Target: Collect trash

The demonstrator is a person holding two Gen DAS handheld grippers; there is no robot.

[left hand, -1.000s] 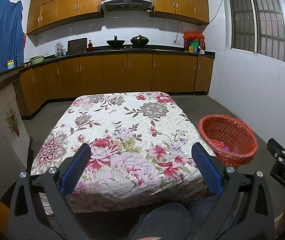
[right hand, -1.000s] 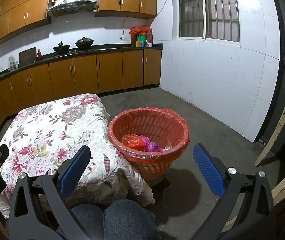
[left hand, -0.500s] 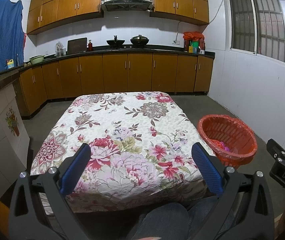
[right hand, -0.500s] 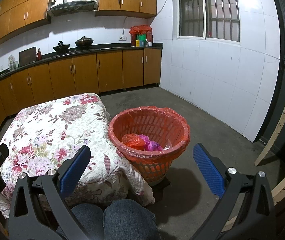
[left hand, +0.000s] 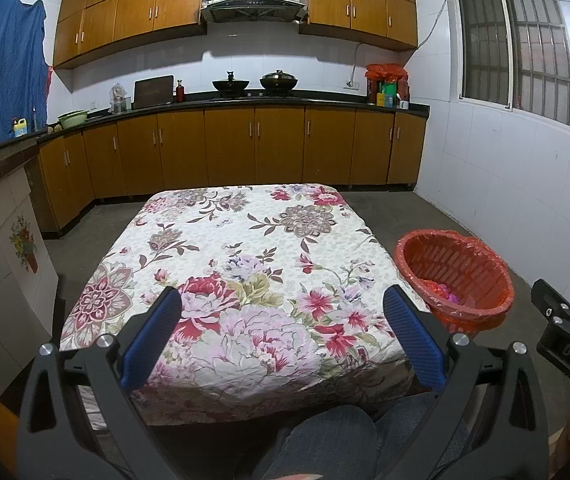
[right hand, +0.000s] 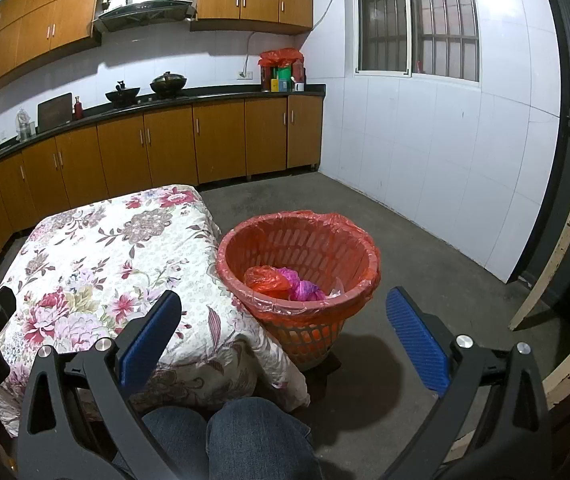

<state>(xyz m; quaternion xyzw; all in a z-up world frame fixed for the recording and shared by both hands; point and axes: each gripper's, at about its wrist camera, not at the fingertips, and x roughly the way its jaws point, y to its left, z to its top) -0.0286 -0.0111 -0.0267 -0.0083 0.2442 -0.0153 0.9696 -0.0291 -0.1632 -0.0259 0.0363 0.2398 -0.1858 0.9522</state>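
An orange trash basket [right hand: 359,256] lined with a red bag stands on the floor at the table's right corner; it also shows in the left wrist view as the basket [left hand: 481,264]. Inside lie crumpled red and pink bags [right hand: 285,282]. My right gripper [right hand: 283,300] is open and empty, held near the basket's front. My left gripper [left hand: 281,300] is open and empty above the near edge of the floral-cloth table [left hand: 245,248]. No loose trash shows on the cloth.
Wooden cabinets and a dark counter [left hand: 245,100] with pots run along the far wall. A pale wooden table leg [right hand: 557,248] stands at the right. A person's knees in jeans [right hand: 225,436] sit below the grippers. Bare concrete floor [right hand: 425,248] lies beyond the basket.
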